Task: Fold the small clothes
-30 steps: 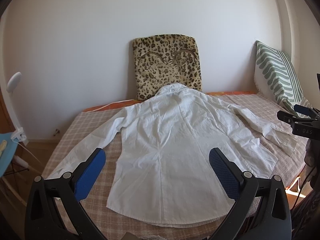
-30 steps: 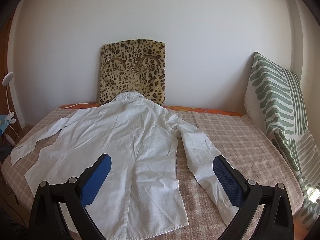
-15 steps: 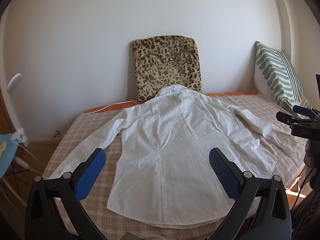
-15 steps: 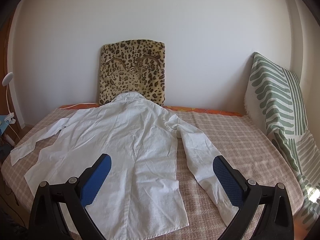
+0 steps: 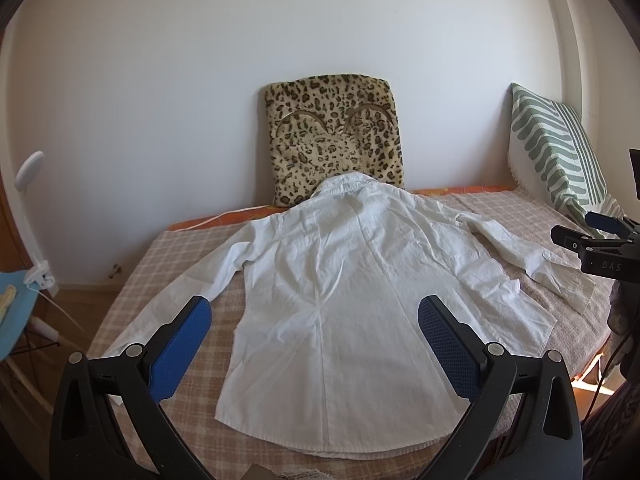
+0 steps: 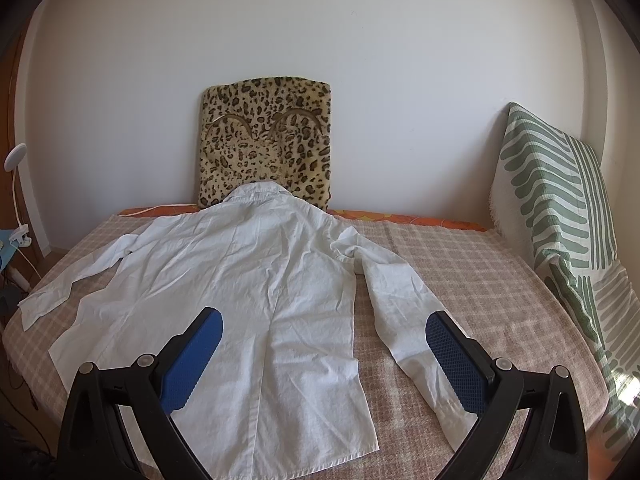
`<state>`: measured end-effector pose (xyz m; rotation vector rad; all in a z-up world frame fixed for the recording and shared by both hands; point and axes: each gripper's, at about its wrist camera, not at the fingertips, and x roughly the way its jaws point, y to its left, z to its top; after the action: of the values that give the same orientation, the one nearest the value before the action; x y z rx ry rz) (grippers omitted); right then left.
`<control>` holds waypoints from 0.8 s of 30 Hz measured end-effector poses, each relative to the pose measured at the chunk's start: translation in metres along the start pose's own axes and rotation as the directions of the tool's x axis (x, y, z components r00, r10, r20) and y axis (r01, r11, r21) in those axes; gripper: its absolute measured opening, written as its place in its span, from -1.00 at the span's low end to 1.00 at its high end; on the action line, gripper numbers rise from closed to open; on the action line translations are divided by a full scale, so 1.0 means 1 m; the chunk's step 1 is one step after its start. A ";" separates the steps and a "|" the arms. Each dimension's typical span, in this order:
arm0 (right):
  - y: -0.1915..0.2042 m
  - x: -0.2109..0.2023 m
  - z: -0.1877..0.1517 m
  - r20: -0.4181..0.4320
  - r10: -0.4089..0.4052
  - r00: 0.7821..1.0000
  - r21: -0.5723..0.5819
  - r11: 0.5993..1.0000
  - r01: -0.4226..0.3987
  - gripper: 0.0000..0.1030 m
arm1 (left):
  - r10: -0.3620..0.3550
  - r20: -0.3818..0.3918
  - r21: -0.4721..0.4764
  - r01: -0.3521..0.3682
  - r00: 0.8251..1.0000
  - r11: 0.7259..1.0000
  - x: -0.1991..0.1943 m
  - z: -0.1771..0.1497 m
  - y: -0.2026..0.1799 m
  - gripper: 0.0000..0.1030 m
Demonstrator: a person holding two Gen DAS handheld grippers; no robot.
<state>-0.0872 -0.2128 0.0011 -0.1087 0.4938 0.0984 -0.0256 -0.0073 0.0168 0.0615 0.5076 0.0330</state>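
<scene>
Bed [image 6: 460, 276] carried a checked pink-beige cover, flat and matte. The white shirt [image 5: 344, 280] lay back-up on it, long axis running collar-at-the-far-wall to hem-nearest-you, both sleeves spread out to the sides. Cloth was thin, woven and creased, so it would likely drag rather than slide cleanly.

Your left gripper [image 5: 314, 320] sat over the hem, centred on the body, jaws wide apart and holding nothing. Your right gripper [image 6: 324, 332] hung off to the shirt's right side, jaws equally wide and empty, straddling the gap between body edge and right sleeve [image 6: 404, 312]. That made it the nearer one for the right sleeve; left sleeve [image 5: 188, 288] lay by your left.

Leopard-print cushion [image 5: 334, 140] stood just behind the collar; green-striped pillow [image 6: 560, 208] leaned well clear on the right.
</scene>
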 end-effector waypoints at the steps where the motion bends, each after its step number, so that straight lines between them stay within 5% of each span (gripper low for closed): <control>1: -0.001 0.000 0.000 0.001 0.000 1.000 0.000 1.000 0.000 1.00 | -0.001 -0.001 0.000 0.001 1.000 1.000 0.000 0.000 0.000 0.99; 24: 0.000 0.000 -0.001 -0.001 0.002 1.000 0.002 1.000 -0.002 1.00 | 0.000 0.000 0.000 0.000 1.000 1.000 0.001 -0.002 -0.001 0.99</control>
<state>-0.0873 -0.2131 0.0005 -0.1067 0.4953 0.0997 -0.0259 -0.0079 0.0141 0.0615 0.5079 0.0327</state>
